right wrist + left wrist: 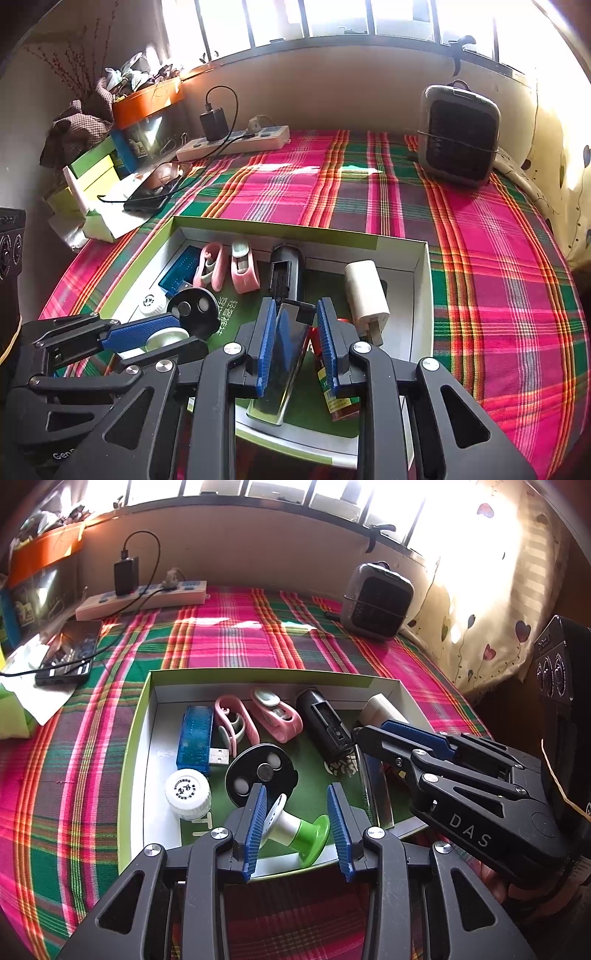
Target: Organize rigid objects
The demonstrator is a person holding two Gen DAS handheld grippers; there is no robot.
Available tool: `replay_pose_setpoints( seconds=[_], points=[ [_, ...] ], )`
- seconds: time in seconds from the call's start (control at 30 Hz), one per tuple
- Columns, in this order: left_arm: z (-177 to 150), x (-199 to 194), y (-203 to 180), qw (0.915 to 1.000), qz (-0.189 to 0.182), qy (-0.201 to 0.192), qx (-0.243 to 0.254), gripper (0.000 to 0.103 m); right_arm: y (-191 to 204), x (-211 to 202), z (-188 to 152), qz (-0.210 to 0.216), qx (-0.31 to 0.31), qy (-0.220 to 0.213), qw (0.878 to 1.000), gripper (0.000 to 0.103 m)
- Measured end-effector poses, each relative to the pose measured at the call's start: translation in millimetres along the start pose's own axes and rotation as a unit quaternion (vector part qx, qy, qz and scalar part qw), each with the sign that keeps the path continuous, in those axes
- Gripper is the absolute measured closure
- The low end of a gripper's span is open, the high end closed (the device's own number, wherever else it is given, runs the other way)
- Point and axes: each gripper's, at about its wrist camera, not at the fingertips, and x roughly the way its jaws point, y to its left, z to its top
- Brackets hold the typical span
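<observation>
here, at the left of the box [146, 716], the white bottle [187, 792] and blue usb stick [195, 738] already lie inside. the left gripper [297, 825] hangs over the green-and-white spool [299, 829]; its jaws stand apart around it, the far pad clear, so this looks like a release. further right, the right gripper [297, 343] is nearly closed, its pads straddling a shiny flat slab [280, 380]; whether they press it i cannot tell. next: back the left gripper off without nudging neighbours.
</observation>
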Motion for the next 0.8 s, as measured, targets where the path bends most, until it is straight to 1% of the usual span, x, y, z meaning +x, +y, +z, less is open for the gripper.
replay_pose_setpoints(
  seconds=[0.2,0.47,0.57,0.67,0.73,0.8],
  points=[
    [-1,-2,-1,1.0,0.008,-0.001,0.005,0.068,0,-2,-2,-0.004,0.001,-0.001,1.0,0.078],
    [-5,-14,-4,0.9996,0.025,-0.01,0.01,0.064,1,-13,-7,-0.006,0.006,-0.006,1.0,0.077],
    [-8,-21,-5,0.9994,0.03,-0.014,0.011,0.063,0,-20,-10,-0.006,0.01,-0.01,1.0,0.073],
    [-13,-30,-8,0.9985,0.047,-0.021,0.018,0.062,3,-28,-14,-0.007,0.01,-0.013,1.0,0.071],
    [-16,-36,-8,0.9985,0.048,-0.023,0.014,0.062,4,-35,-17,-0.009,0.011,-0.018,1.0,0.067],
    [-21,-41,-8,0.998,0.057,-0.025,0.011,0.062,5,-41,-20,-0.012,0.014,-0.022,1.0,0.064]
  ],
)
